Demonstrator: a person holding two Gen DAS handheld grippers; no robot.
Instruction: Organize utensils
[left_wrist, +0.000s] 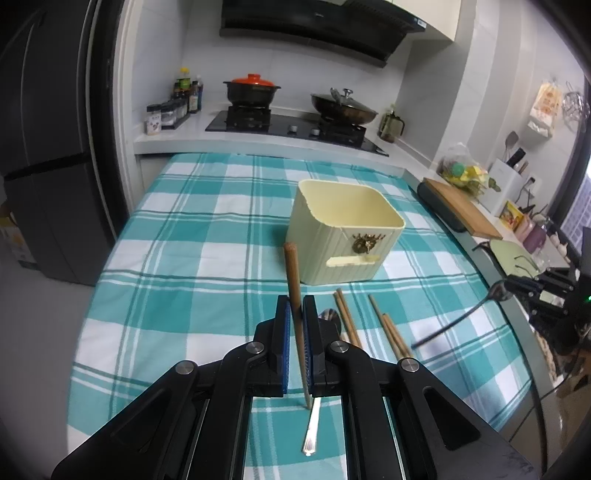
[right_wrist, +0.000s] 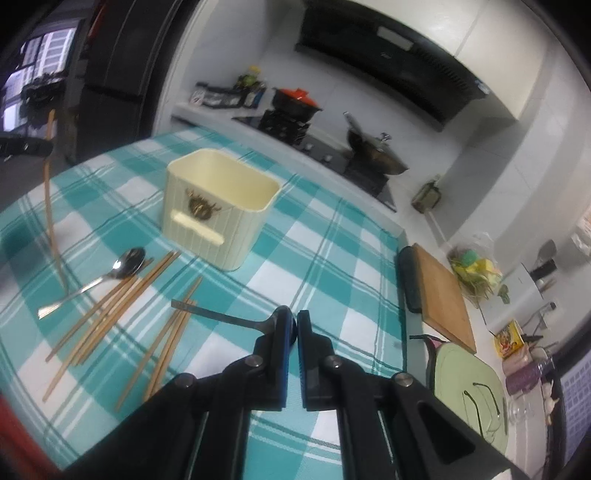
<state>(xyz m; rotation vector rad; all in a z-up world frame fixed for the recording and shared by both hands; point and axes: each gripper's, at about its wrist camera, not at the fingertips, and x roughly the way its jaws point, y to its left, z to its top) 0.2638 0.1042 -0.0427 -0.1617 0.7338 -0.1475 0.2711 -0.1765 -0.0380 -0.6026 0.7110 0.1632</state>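
Teal checked cloth (left_wrist: 192, 236) over table; cream holder (left_wrist: 345, 230) upright mid-cloth, open top; loose chopsticks (right_wrist: 122, 306) on cloth just before holder, steel spoon (right_wrist: 110, 273) beside them; left gripper (left_wrist: 295, 314) clamped on chopstick (left_wrist: 295, 295), held near upright; right gripper (right_wrist: 293, 325) clamped on dark spoon (right_wrist: 221, 315), handle jutting left above cloth
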